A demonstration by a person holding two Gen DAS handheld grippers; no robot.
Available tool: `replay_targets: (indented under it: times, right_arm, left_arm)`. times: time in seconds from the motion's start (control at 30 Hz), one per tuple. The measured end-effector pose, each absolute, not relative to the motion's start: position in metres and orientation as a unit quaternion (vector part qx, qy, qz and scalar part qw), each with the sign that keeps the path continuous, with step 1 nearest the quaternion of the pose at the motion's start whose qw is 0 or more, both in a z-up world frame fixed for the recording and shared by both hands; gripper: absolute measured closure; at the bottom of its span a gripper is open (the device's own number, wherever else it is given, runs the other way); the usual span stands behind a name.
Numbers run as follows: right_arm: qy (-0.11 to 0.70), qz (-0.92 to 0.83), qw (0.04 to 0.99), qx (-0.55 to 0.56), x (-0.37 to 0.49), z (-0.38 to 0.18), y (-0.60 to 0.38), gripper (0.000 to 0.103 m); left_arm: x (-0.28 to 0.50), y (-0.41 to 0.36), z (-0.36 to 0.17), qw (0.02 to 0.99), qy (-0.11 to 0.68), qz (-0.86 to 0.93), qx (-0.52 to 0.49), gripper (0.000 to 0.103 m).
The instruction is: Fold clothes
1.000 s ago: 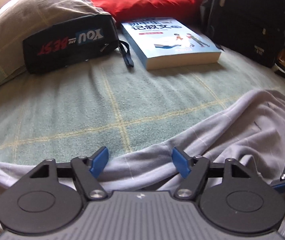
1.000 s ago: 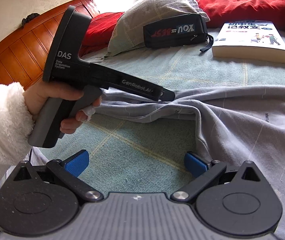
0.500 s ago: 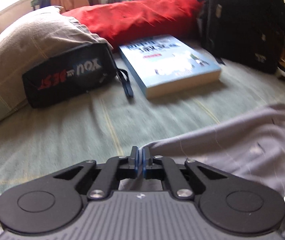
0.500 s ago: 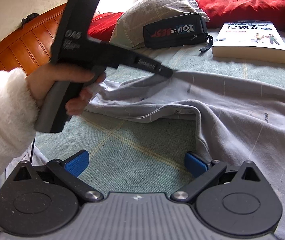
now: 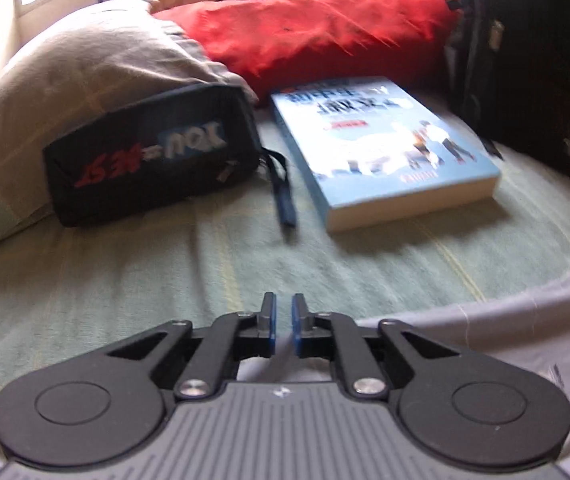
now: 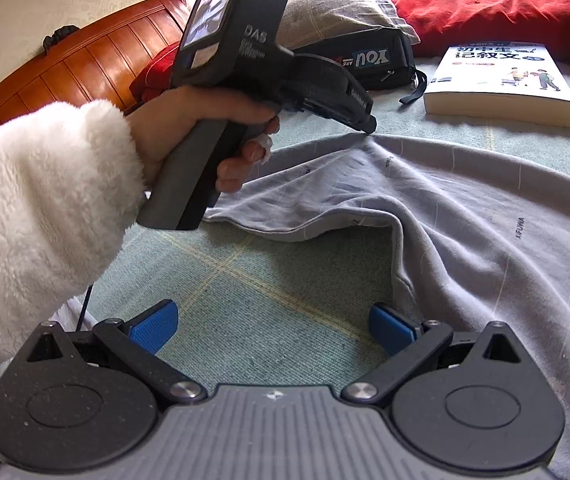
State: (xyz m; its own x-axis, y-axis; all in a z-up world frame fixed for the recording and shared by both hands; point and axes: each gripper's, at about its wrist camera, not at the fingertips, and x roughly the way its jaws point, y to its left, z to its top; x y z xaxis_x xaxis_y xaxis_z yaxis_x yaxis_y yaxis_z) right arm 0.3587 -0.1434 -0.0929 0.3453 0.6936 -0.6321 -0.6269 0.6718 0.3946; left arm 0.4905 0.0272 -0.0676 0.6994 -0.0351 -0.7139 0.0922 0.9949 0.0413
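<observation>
Here the grey garment (image 6: 465, 216) lies spread over the green checked bedspread (image 6: 245, 280), and the left gripper (image 6: 369, 128) has a fold of its upper edge pinched at the tip, the cloth drawn up into a ridge from that point. The left wrist view shows the blue pads (image 5: 271, 322) nearly together, and they have just eased apart a little after closing; the pinch looks light, likely so the edge can be carried across for a fold without bunching. The hand (image 6: 205, 132) on the handle wears a white fleece sleeve (image 6: 37, 208). The right gripper (image 6: 273, 328) hangs low over bare bedspread with its jaws wide and nothing between them, its right pad just beside the garment's curled hem, probably waiting to take a second hold. By count: one garment, two grippers, one book (image 6: 501, 80), one black pouch (image 6: 369, 64), one beige pillow (image 6: 337, 4), one red cushion (image 6: 493, 4) and one dark backpack (image 5: 537, 60).
</observation>
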Motion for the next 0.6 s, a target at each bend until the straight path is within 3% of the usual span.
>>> replay_targets:
  times: [0.07,0.2,0.37,0.43,0.47,0.6]
  right_arm:
    - [0.407,0.403,0.818,0.045,0.359,-0.093,-0.144,0.000]
    - [0.407,0.403,0.818,0.048,0.360,-0.093,-0.145,0.000]
    - [0.406,0.403,0.819,0.043,0.359,-0.093,-0.145,0.000]
    - [0.406,0.403,0.819,0.042,0.360,-0.093,-0.145,0.000]
    - [0.406,0.403,0.819,0.042,0.360,-0.093,-0.145,0.000]
    - [0.406,0.403,0.819,0.042,0.360,-0.094,-0.146,0.000]
  left_arm:
    - [0.483,0.040,-0.057,0.926,0.375,-0.024,0.038,0.092]
    - [0.465,0.075,-0.043,0.924,0.379,0.011,0.052,0.075]
    - [0.447,0.124,-0.055,0.905,0.414,0.070,0.059,0.072]
    - [0.442,0.140,-0.064,0.898,0.431,0.074,0.057,0.056]
    - [0.439,0.146,-0.068,0.895,0.434,0.083,0.061,0.053]
    - [0.433,0.164,-0.080,0.893,0.434,0.103,0.061,0.051]
